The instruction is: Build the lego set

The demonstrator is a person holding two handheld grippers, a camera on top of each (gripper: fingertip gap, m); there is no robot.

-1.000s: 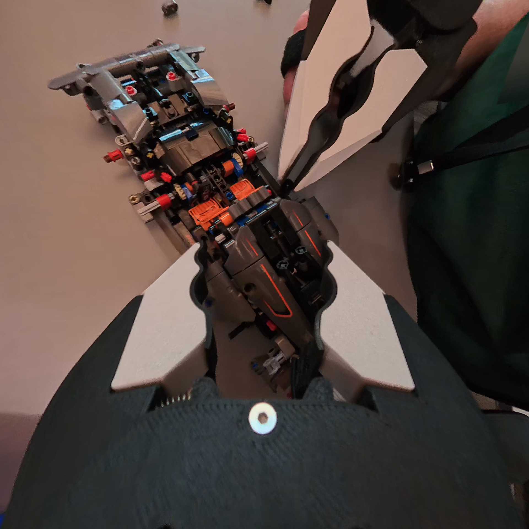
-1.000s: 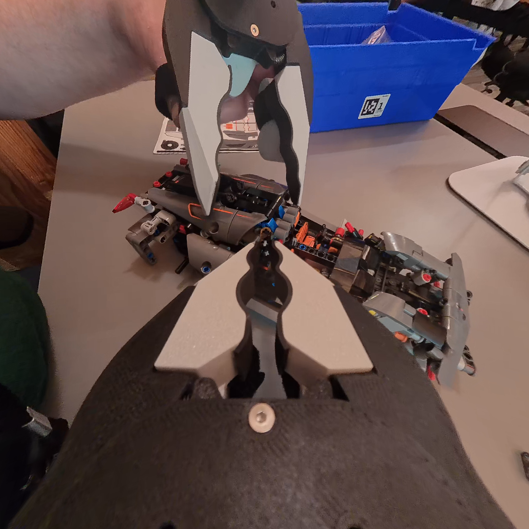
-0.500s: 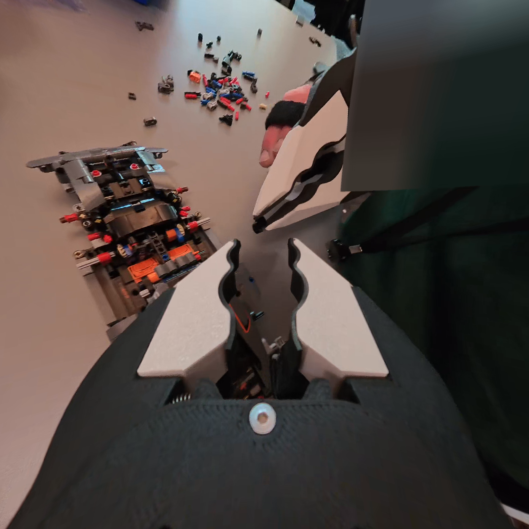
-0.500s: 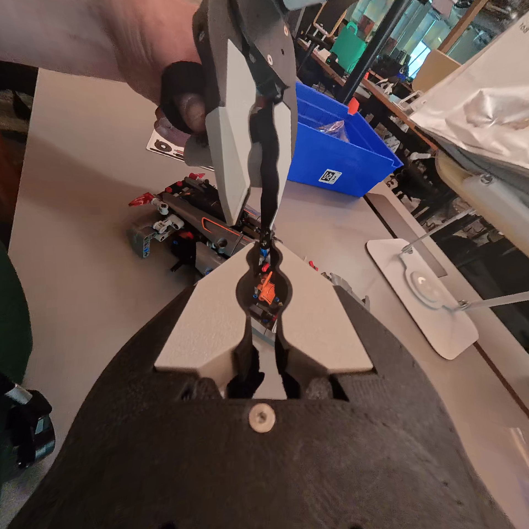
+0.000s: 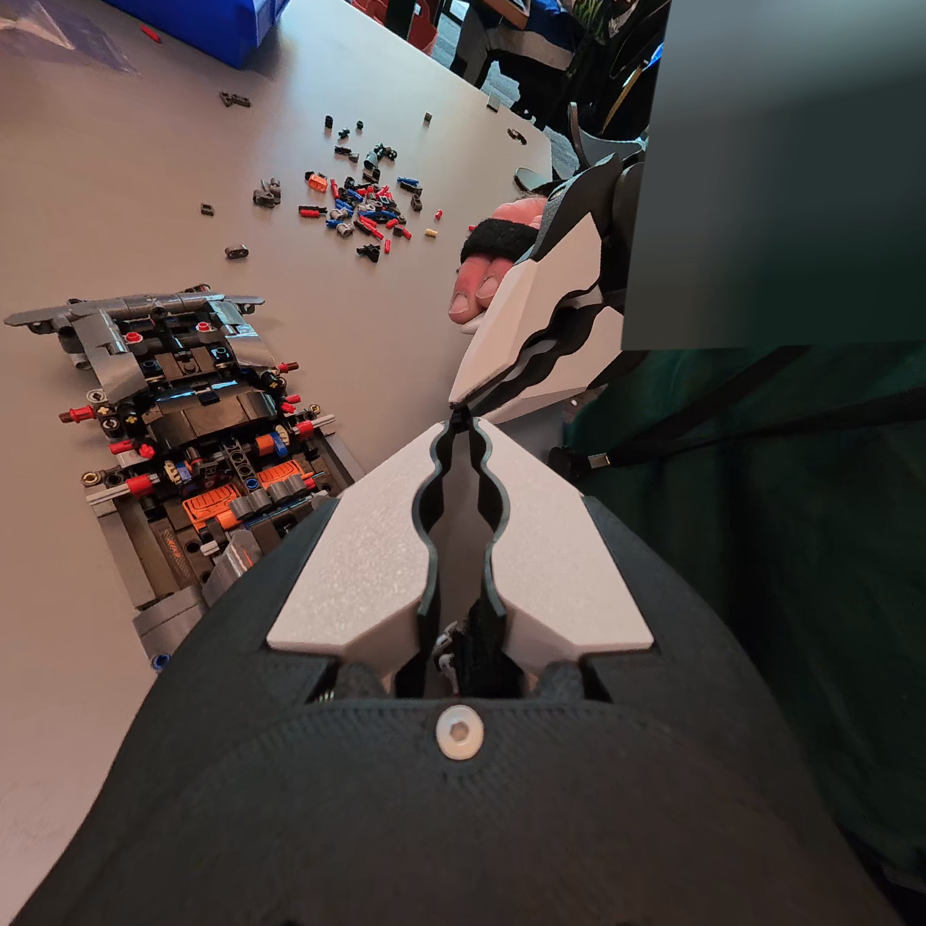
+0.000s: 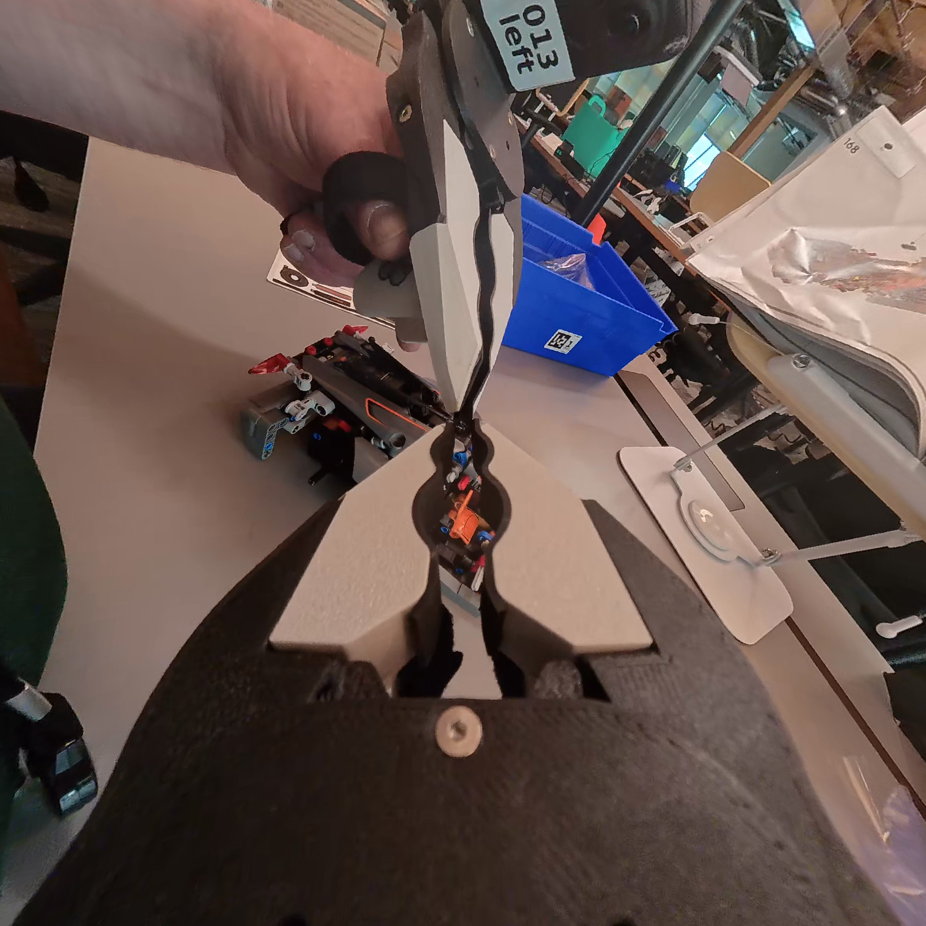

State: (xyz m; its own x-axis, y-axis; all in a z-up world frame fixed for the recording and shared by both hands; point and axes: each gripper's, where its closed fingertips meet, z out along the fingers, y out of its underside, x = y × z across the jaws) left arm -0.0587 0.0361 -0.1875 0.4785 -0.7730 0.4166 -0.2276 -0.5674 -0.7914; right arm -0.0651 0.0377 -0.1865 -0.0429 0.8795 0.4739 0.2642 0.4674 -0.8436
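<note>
Where the left wrist view looks out, the left gripper point(image 5: 460, 426) has its jaws together at the tips, pinching a small black piece point(image 5: 460, 417) that the right gripper point(image 5: 463, 403) also holds from the far side, tip to tip. The car point(image 5: 185, 441), part-built, lies flat on the worktop point(image 5: 75, 751) to the left, well clear of both grippers. Loose parts point(image 5: 363, 205) are scattered farther off. A bin point(image 5: 210, 20) sits at the far edge.

In the right wrist view, the right gripper point(image 6: 461, 433) has its jaws closed on the same black piece point(image 6: 460, 426), with the left gripper point(image 6: 463, 408) coming down from above, jaws shut on it too, held in a hand point(image 6: 300, 125). The car point(image 6: 345, 416) rests on the worktop point(image 6: 150, 451) below and to the left, partly hidden behind the near gripper. The blue bin point(image 6: 591, 310) stands beyond, and a booklet point(image 6: 827, 260) is propped at far right.
</note>
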